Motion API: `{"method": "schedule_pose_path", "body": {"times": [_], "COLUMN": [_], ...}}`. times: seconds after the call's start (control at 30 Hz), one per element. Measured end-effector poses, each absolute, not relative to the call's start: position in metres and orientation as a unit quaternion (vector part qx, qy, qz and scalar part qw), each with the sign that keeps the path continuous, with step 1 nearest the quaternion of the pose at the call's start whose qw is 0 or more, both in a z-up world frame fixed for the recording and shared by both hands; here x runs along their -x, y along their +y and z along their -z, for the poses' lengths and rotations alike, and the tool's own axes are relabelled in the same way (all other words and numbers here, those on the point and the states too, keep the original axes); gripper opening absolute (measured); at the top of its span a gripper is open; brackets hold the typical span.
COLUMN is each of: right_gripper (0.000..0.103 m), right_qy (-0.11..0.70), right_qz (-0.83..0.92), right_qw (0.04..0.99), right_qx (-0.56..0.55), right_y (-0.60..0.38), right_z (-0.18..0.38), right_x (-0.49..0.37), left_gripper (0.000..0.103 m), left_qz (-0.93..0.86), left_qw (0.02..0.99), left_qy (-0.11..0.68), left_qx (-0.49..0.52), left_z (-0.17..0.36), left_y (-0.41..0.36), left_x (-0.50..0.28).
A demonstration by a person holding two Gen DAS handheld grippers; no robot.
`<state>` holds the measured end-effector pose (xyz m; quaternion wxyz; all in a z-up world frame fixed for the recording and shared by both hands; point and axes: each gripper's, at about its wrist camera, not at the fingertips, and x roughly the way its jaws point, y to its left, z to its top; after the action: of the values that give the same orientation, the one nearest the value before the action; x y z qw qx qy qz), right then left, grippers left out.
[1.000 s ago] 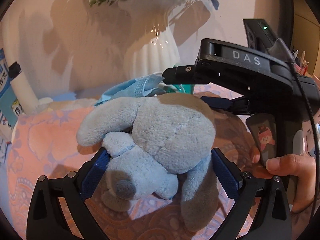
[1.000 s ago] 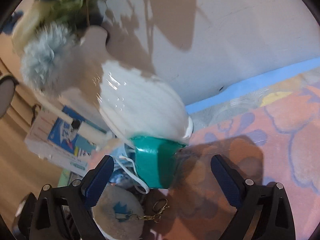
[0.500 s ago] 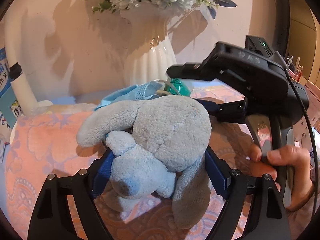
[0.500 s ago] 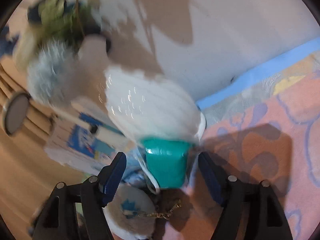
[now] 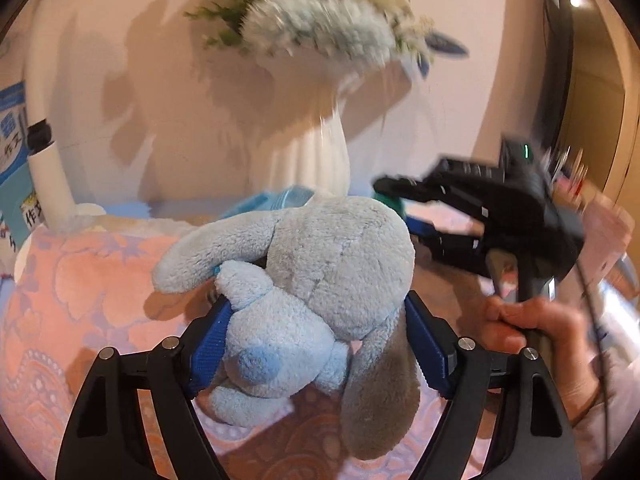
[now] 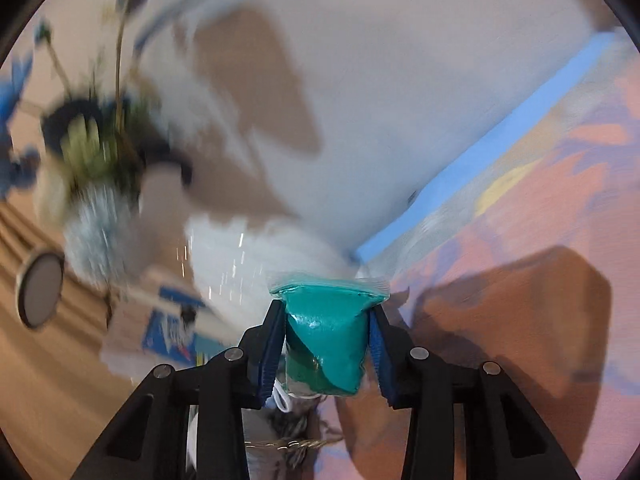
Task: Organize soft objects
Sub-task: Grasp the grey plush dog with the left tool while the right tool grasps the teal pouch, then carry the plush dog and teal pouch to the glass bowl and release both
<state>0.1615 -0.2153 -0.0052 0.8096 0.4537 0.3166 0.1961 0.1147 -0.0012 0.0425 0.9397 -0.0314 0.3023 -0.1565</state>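
Note:
A grey-blue plush dog (image 5: 312,280) with long ears hangs between the blue pads of my left gripper (image 5: 316,344), which is shut on it above the pink patterned cloth (image 5: 80,280). My right gripper (image 6: 326,344) is shut on a teal soft packet (image 6: 326,328) with a clear sealed top edge. The right gripper also shows in the left wrist view (image 5: 480,216) as a black tool in a hand, blurred, with its tip at the teal packet (image 5: 394,204) behind the dog. A light blue face mask (image 5: 276,200) lies behind the dog.
A white ribbed vase (image 5: 312,156) with pale flowers stands against the wall behind the soft things; it is blurred in the right wrist view (image 6: 248,256). A white tube (image 5: 48,168) and blue-printed boxes stand at the left. A keychain (image 6: 288,444) lies under my right gripper.
My right gripper moved forward and closed on the teal packet. My left gripper tightened on the plush dog and lifted it a little; both views are now motion-blurred.

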Motion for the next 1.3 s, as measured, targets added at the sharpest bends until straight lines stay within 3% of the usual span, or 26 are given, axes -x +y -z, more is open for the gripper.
{"method": "schedule_pose_path", "body": {"times": [0.33, 0.63, 0.9, 1.3], "right_gripper": [0.039, 0.039, 0.039, 0.039], "right_qy": [0.302, 0.286, 0.266, 0.339], "right_qz": [-0.186, -0.189, -0.162, -0.172], "right_qw": [0.812, 0.824, 0.889, 0.831], "right_qx": [-0.463, -0.452, -0.335, -0.405], "right_y": [-0.230, -0.233, -0.207, -0.263], "right_z": [0.006, 0.004, -0.032, -0.038], "right_x": [-0.165, -0.161, -0.139, -0.091], "left_gripper": [0.080, 0.080, 0.080, 0.080], "left_qz": [0.287, 0.267, 0.246, 0.138], "left_qw": [0.900, 0.913, 0.925, 0.923], "left_qy": [0.264, 0.301, 0.288, 0.360], "left_qx": [0.194, 0.060, 0.027, -0.002], "left_z": [-0.059, -0.041, -0.049, -0.054], "left_y": [0.027, -0.036, -0.047, -0.070], "left_x": [-0.103, -0.098, -0.084, -0.060]}}
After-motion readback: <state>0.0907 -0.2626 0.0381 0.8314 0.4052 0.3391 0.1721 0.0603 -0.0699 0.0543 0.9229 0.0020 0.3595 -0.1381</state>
